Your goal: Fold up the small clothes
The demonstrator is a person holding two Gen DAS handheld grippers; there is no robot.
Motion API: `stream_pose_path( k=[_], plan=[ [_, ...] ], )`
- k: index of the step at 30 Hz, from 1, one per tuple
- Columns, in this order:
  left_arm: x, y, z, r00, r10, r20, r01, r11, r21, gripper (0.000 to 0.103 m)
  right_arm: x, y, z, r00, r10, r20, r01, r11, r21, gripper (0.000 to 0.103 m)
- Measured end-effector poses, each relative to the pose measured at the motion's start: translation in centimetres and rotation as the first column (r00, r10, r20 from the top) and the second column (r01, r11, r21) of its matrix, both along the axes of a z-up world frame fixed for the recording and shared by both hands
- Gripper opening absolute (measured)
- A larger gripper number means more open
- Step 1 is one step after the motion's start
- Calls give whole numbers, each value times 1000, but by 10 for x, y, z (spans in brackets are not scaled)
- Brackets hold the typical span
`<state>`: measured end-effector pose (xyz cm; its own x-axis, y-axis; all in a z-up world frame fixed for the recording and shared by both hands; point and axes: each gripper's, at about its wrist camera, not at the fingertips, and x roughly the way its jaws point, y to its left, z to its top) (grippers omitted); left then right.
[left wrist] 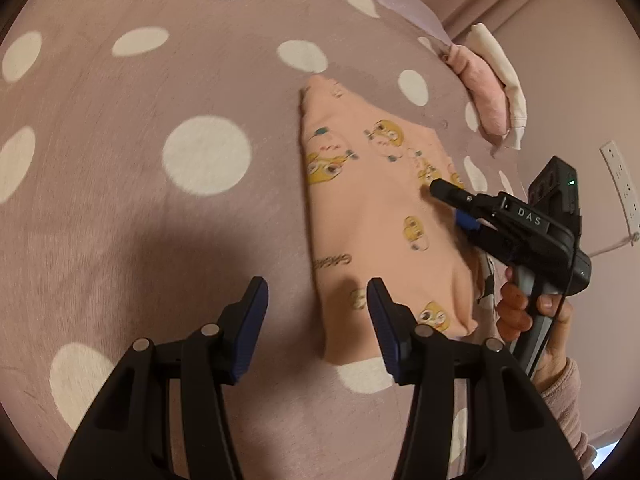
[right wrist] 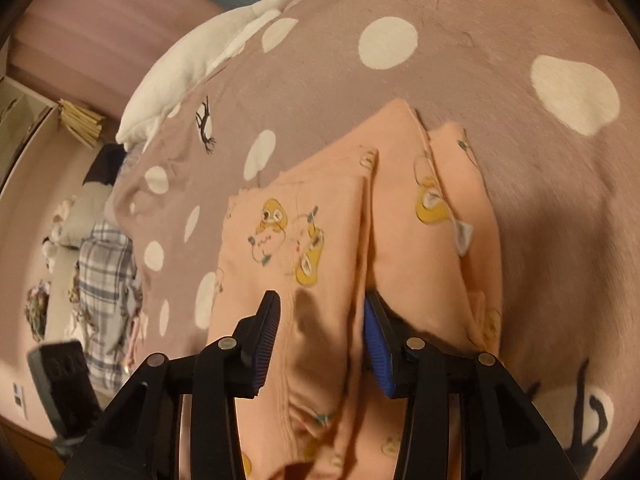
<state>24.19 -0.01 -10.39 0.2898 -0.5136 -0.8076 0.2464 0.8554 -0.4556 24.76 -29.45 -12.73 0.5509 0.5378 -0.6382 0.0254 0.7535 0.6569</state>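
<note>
A small peach garment point(left wrist: 372, 216) with yellow cartoon prints lies folded lengthwise on the mauve polka-dot bedspread point(left wrist: 160, 92). My left gripper point(left wrist: 318, 320) is open and empty, hovering over the garment's near left edge. My right gripper point(left wrist: 444, 196) reaches in from the right over the garment's right side. In the right wrist view the right gripper point(right wrist: 320, 336) is open, its fingers astride a folded flap of the garment point(right wrist: 304, 240), with one blue pad point(right wrist: 376, 344) slipped under a fold.
A pink and cream folded pile point(left wrist: 492, 92) lies at the bed's far right edge. A white plush toy point(right wrist: 188, 68) rests on the bedspread. A plaid cloth point(right wrist: 106, 280) and clutter lie beside the bed. A wall socket strip point(left wrist: 622, 184) is at right.
</note>
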Motion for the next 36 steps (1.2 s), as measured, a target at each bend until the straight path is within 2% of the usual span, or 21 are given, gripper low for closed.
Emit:
stream_pose_path(
  k=[1,3,4,8,12,15,17,20,24,26,29,33,36],
  plan=[
    [0,1,-1,1000,4,-5,-4,1000,-2,51,0,1,1,1000,2,8,-2,1000,-6,33],
    [0,2,-1,1000,6,-8,-6,1000,-5,51,2,2,1,1000,1,9,-1,1000,-28,14],
    [0,1,0,1000,4,-7,-5,1000,-8,51,3,3,2,1000,4,13,-3,999,-43,9],
    [4,-10,6,1000,-17,8,17,1000,-18,51,3,4,16,999,11,48,-6,994,-110,8],
    [6,-29,12,998,-58,31,58,998,-20,51,0,-11,46,993,-13,120,33,986,-161,8],
    [8,-47,15,995,-92,46,93,996,-14,51,1,-28,56,991,-46,128,73,974,-216,8],
    [9,-60,15,991,-116,60,117,993,-4,51,2,-37,51,992,-61,109,85,971,-225,8],
    [13,-78,14,987,-148,64,147,989,13,51,9,-45,30,995,-87,43,96,952,-290,8],
    [14,-94,11,980,-181,83,178,983,47,51,12,-50,13,995,-103,4,100,961,-257,8],
    [14,-98,12,976,-191,106,185,980,68,51,7,-52,17,993,-119,18,120,963,-241,8],
    [15,-102,10,971,-203,124,194,978,78,49,-9,-54,36,985,-143,101,167,939,-301,8],
    [15,-110,0,961,-242,132,226,965,131,49,-38,-40,55,979,-24,204,87,947,-309,8],
    [16,-115,-9,955,-267,130,244,955,169,49,-57,-20,51,973,96,210,-16,936,-352,8]
  ],
)
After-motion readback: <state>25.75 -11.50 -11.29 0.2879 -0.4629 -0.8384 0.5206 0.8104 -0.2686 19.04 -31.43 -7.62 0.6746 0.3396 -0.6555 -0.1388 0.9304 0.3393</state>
